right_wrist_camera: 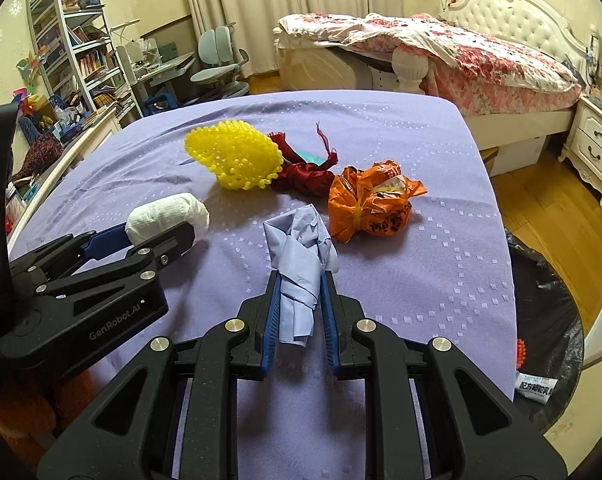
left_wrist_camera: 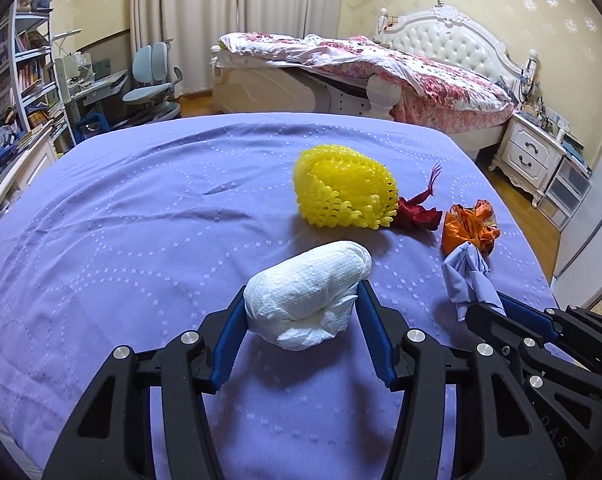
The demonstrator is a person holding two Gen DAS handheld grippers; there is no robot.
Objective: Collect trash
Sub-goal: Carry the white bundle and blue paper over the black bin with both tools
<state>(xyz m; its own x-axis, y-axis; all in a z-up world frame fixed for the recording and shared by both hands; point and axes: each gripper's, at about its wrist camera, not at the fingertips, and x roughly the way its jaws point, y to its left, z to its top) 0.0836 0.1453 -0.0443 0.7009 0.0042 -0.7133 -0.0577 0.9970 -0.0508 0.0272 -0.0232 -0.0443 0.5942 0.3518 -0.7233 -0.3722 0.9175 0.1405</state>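
Note:
On the purple-covered table (left_wrist_camera: 121, 220) lie several pieces of trash. My left gripper (left_wrist_camera: 301, 296) is shut on a white crumpled tissue wad (left_wrist_camera: 309, 292), also seen in the right wrist view (right_wrist_camera: 165, 216). My right gripper (right_wrist_camera: 300, 280) is shut on a pale blue crumpled paper (right_wrist_camera: 299, 256), which also shows in the left wrist view (left_wrist_camera: 467, 276). Beyond them lie a yellow foam net (left_wrist_camera: 341, 188) (right_wrist_camera: 237, 156), a dark red ribbon (left_wrist_camera: 417, 210) (right_wrist_camera: 305, 176) and an orange plastic bag (left_wrist_camera: 469, 228) (right_wrist_camera: 373, 204).
A black-lined trash bin (right_wrist_camera: 549, 320) with some trash inside stands on the floor right of the table. A bed (left_wrist_camera: 401, 76), a nightstand (left_wrist_camera: 529, 152), a desk with a chair (left_wrist_camera: 153, 84) and bookshelves (left_wrist_camera: 25, 64) stand farther back.

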